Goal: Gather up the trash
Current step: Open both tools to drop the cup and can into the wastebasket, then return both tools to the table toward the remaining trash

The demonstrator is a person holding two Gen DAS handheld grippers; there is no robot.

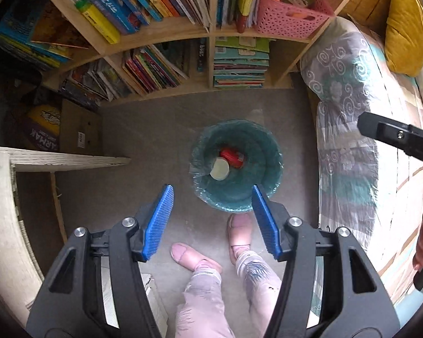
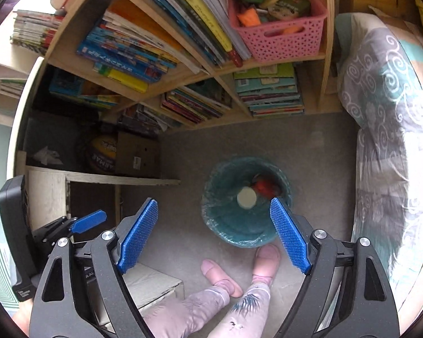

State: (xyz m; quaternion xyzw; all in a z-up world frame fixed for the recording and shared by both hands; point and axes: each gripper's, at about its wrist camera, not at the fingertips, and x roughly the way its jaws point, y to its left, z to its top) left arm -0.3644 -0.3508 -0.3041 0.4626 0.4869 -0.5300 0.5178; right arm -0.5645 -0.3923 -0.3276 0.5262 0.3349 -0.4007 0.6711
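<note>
A wooden bookshelf point(image 1: 208, 31) packed with books stands on the grey floor point(image 1: 149, 129), a pink basket point(image 1: 290, 17) on one shelf; a patterned bed point(image 1: 349, 129) lies beside it.

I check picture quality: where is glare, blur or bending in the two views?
Left wrist view: bookshelf boards bend strongly, corners black, bin sharp. Right wrist view: same bending, white glare at upper left, bin contents slightly soft.

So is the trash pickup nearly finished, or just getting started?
Two pieces already lie in the lined bin: a red can and a white cup. Nothing is in hand: the left gripper and right gripper are both open and empty above it. No more trash shows on the floor here.
</note>
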